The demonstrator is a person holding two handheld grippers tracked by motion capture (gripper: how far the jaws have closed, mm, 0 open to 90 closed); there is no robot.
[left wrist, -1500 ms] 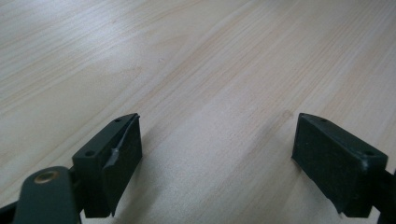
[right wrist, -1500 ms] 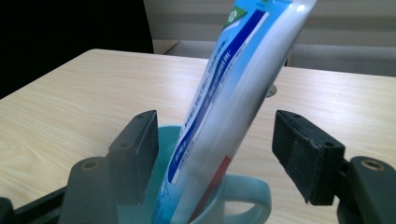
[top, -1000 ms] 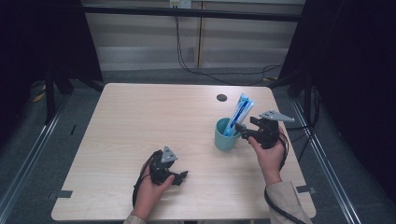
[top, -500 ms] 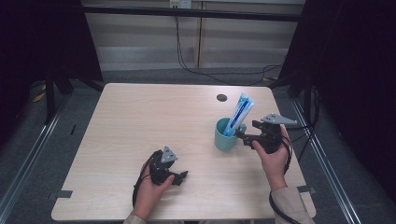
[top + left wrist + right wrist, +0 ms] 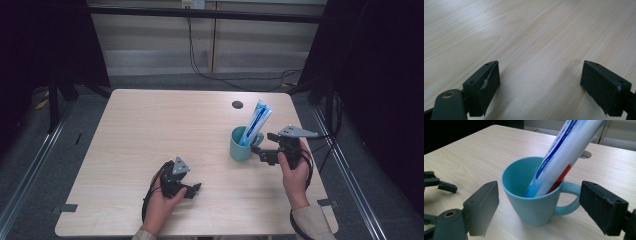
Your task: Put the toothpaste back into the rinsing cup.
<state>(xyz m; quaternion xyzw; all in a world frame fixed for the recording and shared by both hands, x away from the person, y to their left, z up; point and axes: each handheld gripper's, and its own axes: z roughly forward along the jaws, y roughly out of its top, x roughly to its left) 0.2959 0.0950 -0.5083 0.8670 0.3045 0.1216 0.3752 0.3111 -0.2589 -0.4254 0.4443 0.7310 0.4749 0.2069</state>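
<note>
A teal mug (image 5: 241, 147) (image 5: 534, 205) stands on the right half of the table (image 5: 150, 130), handle toward my right gripper. A blue and white toothpaste tube (image 5: 256, 124) (image 5: 564, 155) leans in it, top pointing away and right. My right gripper (image 5: 264, 148) (image 5: 540, 192) is level just right of the mug. Its jaws have just been opening and stand wide on either side of the mug, touching neither it nor the tube. My left gripper (image 5: 196, 190) (image 5: 540, 72) rests low near the front edge, open over bare wood.
A round cable hole (image 5: 237, 105) (image 5: 585, 154) lies behind the mug. The left gripper's fingers (image 5: 439, 185) show at the left of the right gripper view. The table's right edge runs close beside my right hand. Dark curtains flank the table.
The right gripper's jaws stand wider than before and the hand has drifted slightly toward the near edge. The tube stays leaning in the mug. The left hand has not moved.
</note>
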